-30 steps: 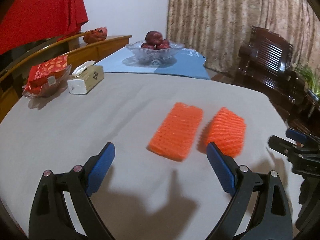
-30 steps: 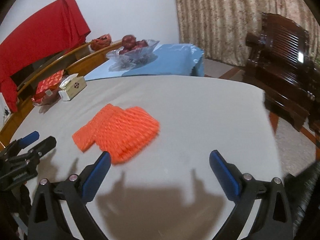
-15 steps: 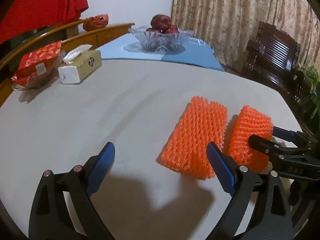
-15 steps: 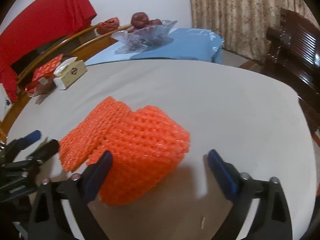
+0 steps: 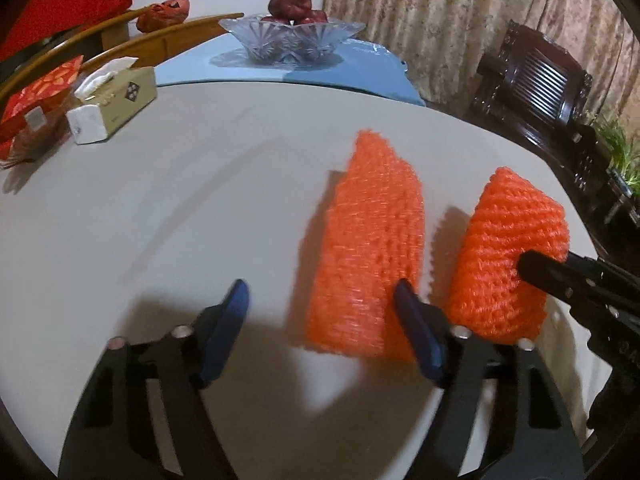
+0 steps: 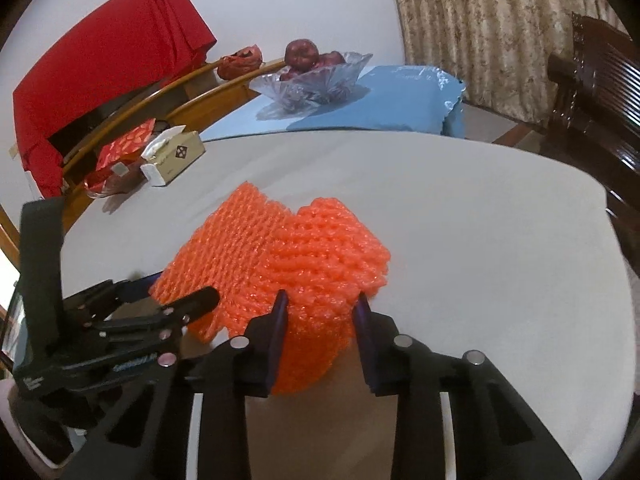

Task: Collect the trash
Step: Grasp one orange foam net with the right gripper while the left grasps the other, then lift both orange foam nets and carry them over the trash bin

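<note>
- Since the earlier frame, we have closed our right tool (image 6: 320, 312) onto the right-hand orange foam net (image 6: 320, 280) at lower centre.
- Our left tool (image 5: 320, 312) stays wide, one pad against the left-hand foam net (image 5: 372, 248) on the grey surface (image 5: 200, 200).
- At upper left sits a tissue box (image 5: 114, 106), then a glass fruit bowl (image 5: 292, 38).

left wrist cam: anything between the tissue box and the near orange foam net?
Nothing. Bare table between tissue box and foam net, per the left wrist view.
</note>
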